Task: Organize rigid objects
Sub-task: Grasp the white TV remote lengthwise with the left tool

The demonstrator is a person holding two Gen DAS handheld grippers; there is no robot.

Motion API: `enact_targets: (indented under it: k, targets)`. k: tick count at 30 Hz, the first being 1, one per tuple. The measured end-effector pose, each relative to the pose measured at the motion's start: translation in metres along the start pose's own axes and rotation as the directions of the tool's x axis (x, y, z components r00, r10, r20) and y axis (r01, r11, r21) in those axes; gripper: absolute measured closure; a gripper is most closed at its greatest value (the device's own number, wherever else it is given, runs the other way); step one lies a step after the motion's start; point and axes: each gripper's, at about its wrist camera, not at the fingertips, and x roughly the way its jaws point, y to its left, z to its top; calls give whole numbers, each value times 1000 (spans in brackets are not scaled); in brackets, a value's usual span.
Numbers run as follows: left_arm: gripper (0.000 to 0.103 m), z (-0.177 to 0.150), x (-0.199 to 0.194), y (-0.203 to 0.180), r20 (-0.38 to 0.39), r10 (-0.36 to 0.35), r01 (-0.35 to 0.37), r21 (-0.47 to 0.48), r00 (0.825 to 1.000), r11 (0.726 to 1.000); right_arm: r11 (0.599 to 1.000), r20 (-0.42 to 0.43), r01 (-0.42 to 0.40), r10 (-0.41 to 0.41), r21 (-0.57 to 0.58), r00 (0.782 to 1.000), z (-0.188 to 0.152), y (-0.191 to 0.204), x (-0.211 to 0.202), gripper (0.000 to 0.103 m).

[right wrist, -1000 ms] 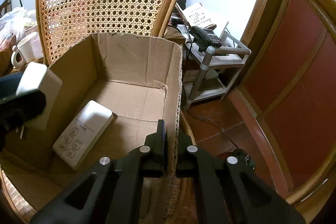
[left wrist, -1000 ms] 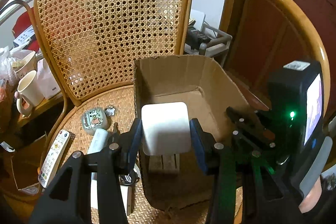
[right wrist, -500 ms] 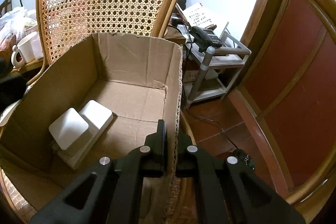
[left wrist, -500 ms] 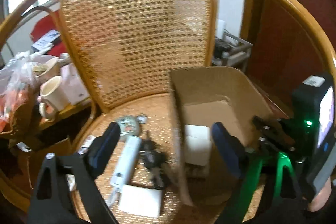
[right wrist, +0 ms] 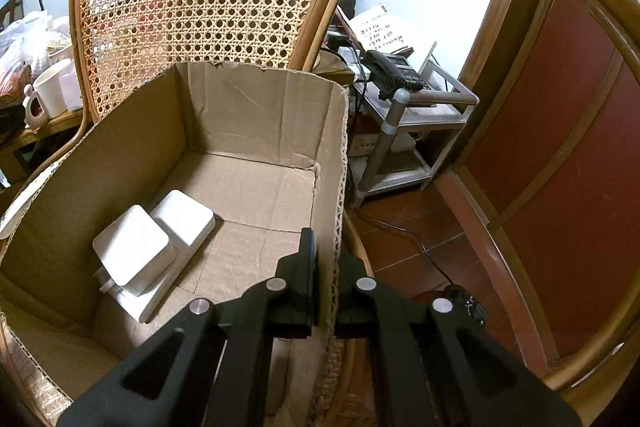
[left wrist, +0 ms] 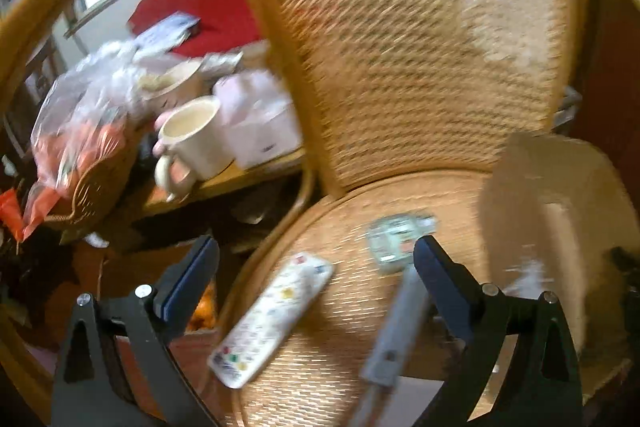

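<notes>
Cane seat (left wrist: 328,367), motion-blurred white remote (left wrist: 272,319)

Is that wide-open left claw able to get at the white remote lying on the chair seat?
Probably yes. The left gripper stands open with nothing between its fingers, and the remote lies flat on the woven seat just below, uncovered. The grey stick-shaped thing beside it lies apart.

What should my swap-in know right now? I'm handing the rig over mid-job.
Left hand-held gripper: open, jaws just widened, nothing between them, above the chair seat.
Right hand-held gripper: shut on the cardboard box wall, steadying it.
Done: white square block lies in the box atop the white flat device.
Left: remote, grey stick and small tin on the seat.
</notes>
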Motion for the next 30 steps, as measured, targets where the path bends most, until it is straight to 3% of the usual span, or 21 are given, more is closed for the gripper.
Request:
enact_targets:
  k: [8, 15, 19, 24, 25, 28, 30]
  targets:
    - [6, -13, 51, 34, -132, 48, -49, -6, 990, 999, 1000, 0, 1, -1, 0, 1000, 0, 0, 0, 96]
    - [5, -30, 93, 37, -280, 44, -32, 47, 959, 998, 1000, 0, 1, -1, 0, 1000, 0, 0, 0, 96]
    - [5, -34, 100, 34, -301, 37, -18, 65, 953, 998, 1000, 0, 0, 0, -1, 1000, 0, 0, 0, 96]
    - [6, -33, 93, 35, -260, -1, 16, 56, 965, 998, 1000, 0, 1, -1, -5, 1000, -1, 0, 0, 96]
    - [8, -32, 93, 34, -258, -12, 27, 56, 966, 998, 1000, 0, 1, -1, -5, 1000, -1, 0, 0, 96]
    - [37, -34, 94, 35, -294, -78, 92, 33, 953, 995, 1000, 0, 1, -1, -8, 1000, -2, 0, 0, 96]
    - [41, -36, 97, 37, -312, -95, 105, 16, 945, 994, 1000, 0, 1, -1, -7, 1000, -2, 0, 0, 96]
